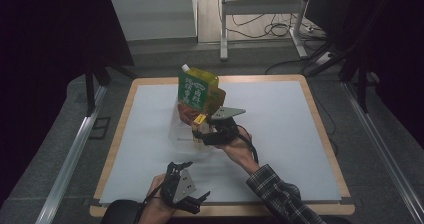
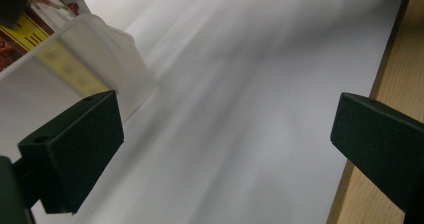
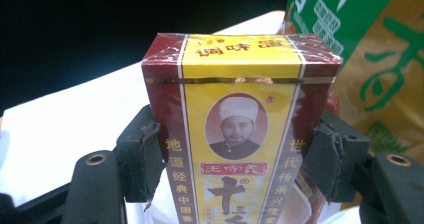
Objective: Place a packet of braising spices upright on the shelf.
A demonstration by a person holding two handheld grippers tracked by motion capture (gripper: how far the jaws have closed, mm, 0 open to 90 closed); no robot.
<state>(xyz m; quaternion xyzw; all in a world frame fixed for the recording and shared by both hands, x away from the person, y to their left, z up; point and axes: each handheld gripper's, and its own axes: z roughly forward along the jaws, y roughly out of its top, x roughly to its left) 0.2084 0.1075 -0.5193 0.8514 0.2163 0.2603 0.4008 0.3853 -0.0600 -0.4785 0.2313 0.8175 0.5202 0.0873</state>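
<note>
Spice box [image 3: 235, 134]: card wrapped in clear film, glossy, with creased highlights along the top edge; thin gold foil band across the front.
Green-and-yellow pouch [image 1: 197, 86]: flexible plastic, shiny, white plastic cap at the top corner.
Clear container [image 2: 95, 59]: translucent frosted plastic, smooth walls (milky rather than glass-clear).
Right gripper [image 3: 235, 156]: matt black plastic jaws, the pads look rubbery, with ragged edges.
Left gripper [image 2: 225, 149]: same matt black, faintly grainy finish.
Grey plate [image 1: 186, 182]: flat metal look, dull sheen.
Table [image 1: 320, 114]: light wood edge, visible grain; matt white sheet [image 2: 250, 84] on top, smooth.
Sleeve [image 1: 280, 194]: woven plaid cloth.
</note>
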